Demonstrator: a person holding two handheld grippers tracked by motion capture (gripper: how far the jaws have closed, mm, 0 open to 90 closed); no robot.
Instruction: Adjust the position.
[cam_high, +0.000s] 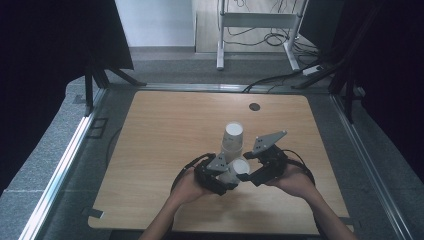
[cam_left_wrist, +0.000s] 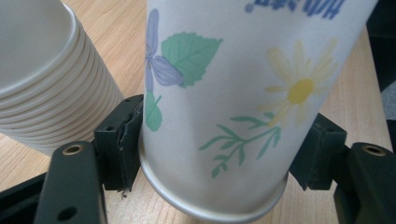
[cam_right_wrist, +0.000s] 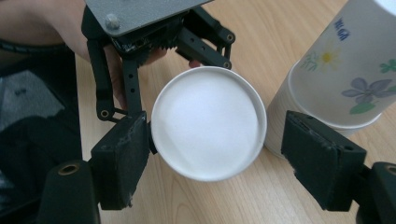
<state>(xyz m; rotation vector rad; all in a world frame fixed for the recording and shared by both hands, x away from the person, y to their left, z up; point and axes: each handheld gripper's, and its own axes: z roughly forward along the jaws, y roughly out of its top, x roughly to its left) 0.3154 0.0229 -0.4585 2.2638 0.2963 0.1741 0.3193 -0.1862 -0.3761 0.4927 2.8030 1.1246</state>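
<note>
You hold a single paper cup (cam_high: 239, 169) upside down over the near middle of the wooden desk (cam_high: 160, 130), its white bottom facing up. Your left hand-held gripper (cam_high: 226, 176) is clamped on it: in the left gripper view both black pads press on the flowered wall of the cup (cam_left_wrist: 224, 102) close to its rolled rim, one pad on each side.

Your right hand-held gripper (cam_high: 246, 176) faces it from the other side. In the right gripper view its jaws stand apart, with the round bottom of the cup (cam_right_wrist: 208, 122) between them. The pad on the left of that view sits right at the cup's edge, while the one on the right is clear of it, so this hand-held gripper has no grip on the cup. Beyond the cup in that view you see your left hand (cam_right_wrist: 42, 23) and the grey plate on its hand-held gripper.

A stack of paper cups (cam_high: 232, 137) stands upside down on the desk just behind the held one. In the left gripper view the ribbed rims of the stack (cam_left_wrist: 42, 93) lie close beside the cup, though whether they touch cannot be told.
</note>
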